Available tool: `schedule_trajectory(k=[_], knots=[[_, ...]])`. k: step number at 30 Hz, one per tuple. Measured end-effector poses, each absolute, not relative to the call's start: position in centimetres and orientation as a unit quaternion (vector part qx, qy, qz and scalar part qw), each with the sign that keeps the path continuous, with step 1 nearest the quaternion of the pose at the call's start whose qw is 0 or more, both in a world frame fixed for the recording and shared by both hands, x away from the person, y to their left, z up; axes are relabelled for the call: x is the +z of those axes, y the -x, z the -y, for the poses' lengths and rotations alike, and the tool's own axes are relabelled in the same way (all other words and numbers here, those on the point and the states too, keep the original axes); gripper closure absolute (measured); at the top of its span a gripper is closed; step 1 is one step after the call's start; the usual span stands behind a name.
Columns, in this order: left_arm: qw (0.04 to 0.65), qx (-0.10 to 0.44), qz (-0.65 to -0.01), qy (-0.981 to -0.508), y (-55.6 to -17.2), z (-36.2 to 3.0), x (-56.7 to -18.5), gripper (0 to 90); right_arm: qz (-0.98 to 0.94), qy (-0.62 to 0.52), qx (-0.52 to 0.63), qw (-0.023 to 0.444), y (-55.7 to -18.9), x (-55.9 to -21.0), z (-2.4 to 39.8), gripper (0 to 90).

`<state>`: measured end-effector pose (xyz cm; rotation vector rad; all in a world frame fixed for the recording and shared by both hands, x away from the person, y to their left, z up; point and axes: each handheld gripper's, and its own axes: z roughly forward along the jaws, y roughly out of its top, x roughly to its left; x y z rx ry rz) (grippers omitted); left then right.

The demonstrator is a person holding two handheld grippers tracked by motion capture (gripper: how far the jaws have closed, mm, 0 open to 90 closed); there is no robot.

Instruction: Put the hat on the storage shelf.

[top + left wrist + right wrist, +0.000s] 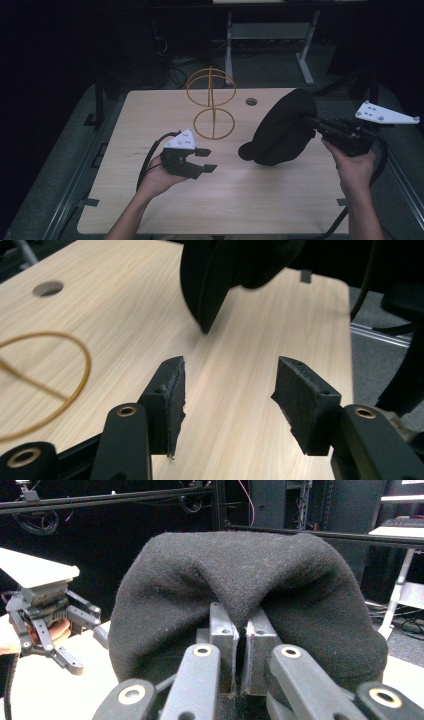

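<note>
On the table, item by item:
Surface: light wood-grain table [240, 200], with a round hole [251, 101] near its far edge.
Black hat: soft black felt hat [282, 131], held up at the right of centre, hanging off the right gripper's tips; its lower edge is close to the tabletop, and whether it touches cannot be told from the high view.
Hat, right gripper view: the cloth [250, 590] bulges up and over the jaw tips, pinched into a fold between them.
Hat, left gripper view: its dark rim [210, 285] hangs ahead of the jaws, apart from them.
Right gripper: right gripper [312, 122], in the person's right hand [355, 167] at the right of the table; jaws clamped tight on the hat's fabric.
Left gripper: left gripper [206, 161], in the left hand [157, 177], near and left of centre, pointing right toward the hat.
Left gripper jaws: parted roughly half-way, nothing between the pads [172, 395], bare wood showing in the gap.
Wire stand: gold wire stand [211, 102] of two rings on an upright rod, far of centre, standing on the table just beyond the left gripper, well apart from the hat.
</note>
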<state>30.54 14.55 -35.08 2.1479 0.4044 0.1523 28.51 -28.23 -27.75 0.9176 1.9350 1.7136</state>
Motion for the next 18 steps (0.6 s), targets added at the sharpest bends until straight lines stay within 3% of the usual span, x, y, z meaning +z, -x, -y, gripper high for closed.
schedule_trajectory(k=[18], knots=[[0.429, 0.071, -0.25, -0.865, -31.3, -20.1, -40.1, 33.9, -0.695, -0.327, 0.612, 0.187, -32.1, -24.1, 26.6, 85.7]])
